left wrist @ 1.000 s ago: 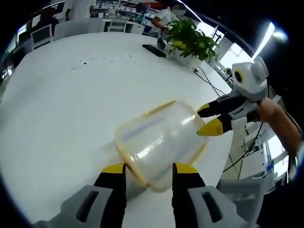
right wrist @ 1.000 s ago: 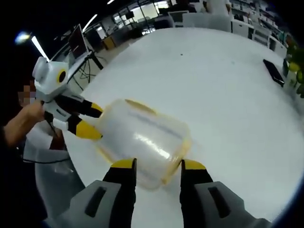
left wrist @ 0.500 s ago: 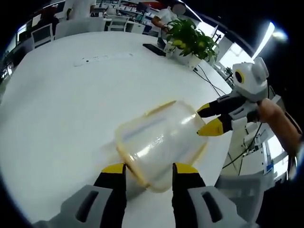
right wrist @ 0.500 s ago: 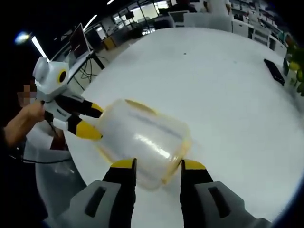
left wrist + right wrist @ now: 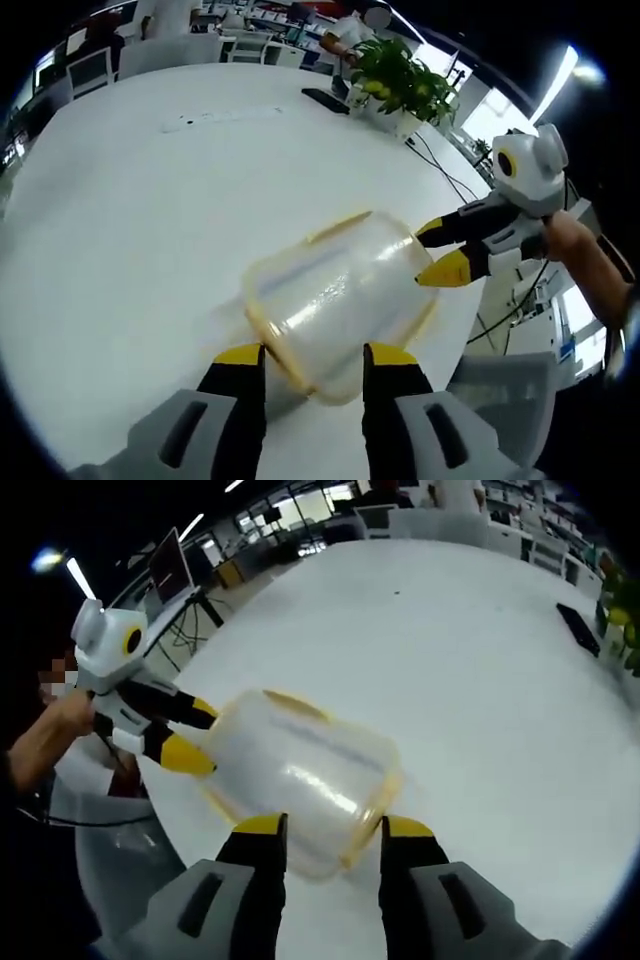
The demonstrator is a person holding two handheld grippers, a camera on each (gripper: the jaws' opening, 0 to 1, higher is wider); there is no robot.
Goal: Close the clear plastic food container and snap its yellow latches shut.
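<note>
The clear plastic container point(image 5: 335, 290) with yellow trim lies on its side over the white table point(image 5: 130, 230), lid on. My left gripper point(image 5: 315, 356) clasps its near end, yellow tips on either side of the rim. The right gripper point(image 5: 438, 252) comes in from the right and pinches the far end. In the right gripper view the same container point(image 5: 300, 770) sits between my right gripper point(image 5: 331, 828) and the left gripper point(image 5: 190, 732), which grips the opposite end. A yellow latch point(image 5: 338, 226) runs along the upper side, seen as the yellow latch point(image 5: 290, 702) in the right gripper view.
A potted plant point(image 5: 405, 80) and a black phone point(image 5: 325, 103) stand at the table's far edge; the phone point(image 5: 578, 630) is far right in the right gripper view. A person's hand point(image 5: 580, 245) holds the right gripper. The table edge point(image 5: 150, 810) runs close beside the container.
</note>
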